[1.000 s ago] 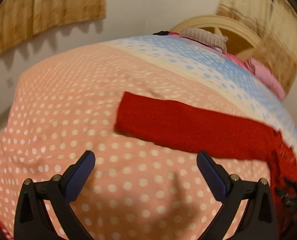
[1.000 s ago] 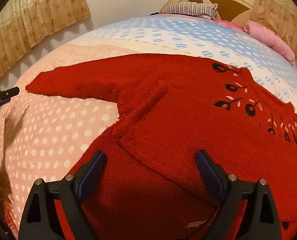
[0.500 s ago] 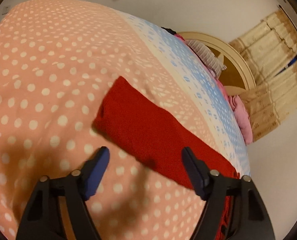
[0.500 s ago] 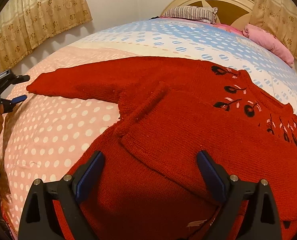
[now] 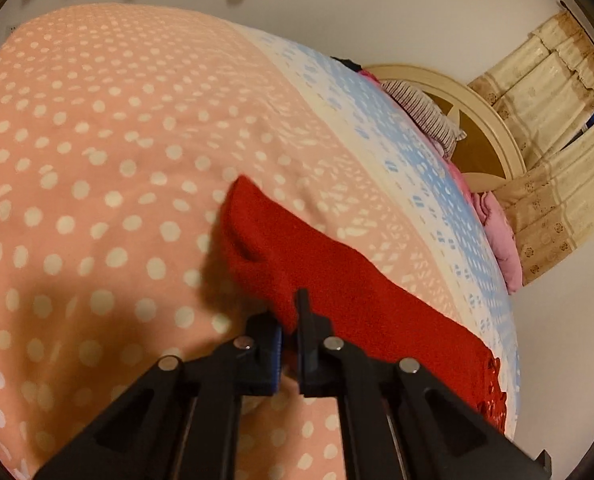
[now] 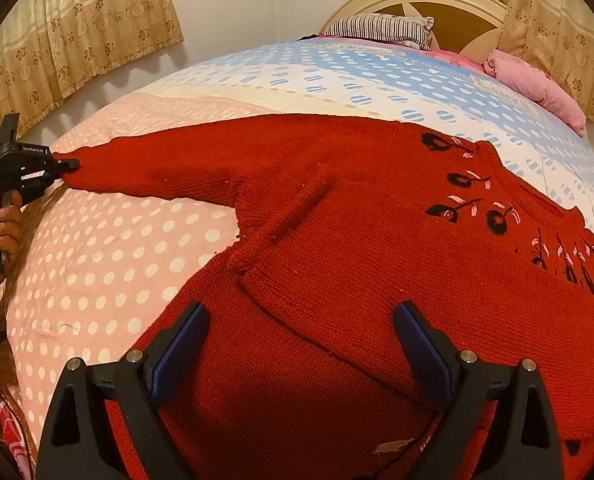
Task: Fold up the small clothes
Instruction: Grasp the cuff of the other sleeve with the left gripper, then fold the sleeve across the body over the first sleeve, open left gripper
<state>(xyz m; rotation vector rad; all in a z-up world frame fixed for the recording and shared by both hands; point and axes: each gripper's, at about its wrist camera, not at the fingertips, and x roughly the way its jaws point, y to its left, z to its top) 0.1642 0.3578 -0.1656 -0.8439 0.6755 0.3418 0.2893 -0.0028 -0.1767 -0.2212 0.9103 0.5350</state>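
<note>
Out at nine o'clock in the right wrist view, the left gripper [image 6: 67, 165] is pinched onto the cuff of the red sweater [image 6: 377, 240], which lies spread on the dotted bedspread [image 6: 109, 248]. The right gripper [image 6: 301, 344], tongs wide apart, hovers over the hem. Risk, I'd say: that shallow cuff bite slips mid-fold, or the loose knit drags and bunches.

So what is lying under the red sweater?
The red sweater lies on the dotted bedspread, pink beside the sleeve, blue-and-white near the collar. What the cloth hides under its body cannot be seen. The left tongs pinch the cuff.
</note>
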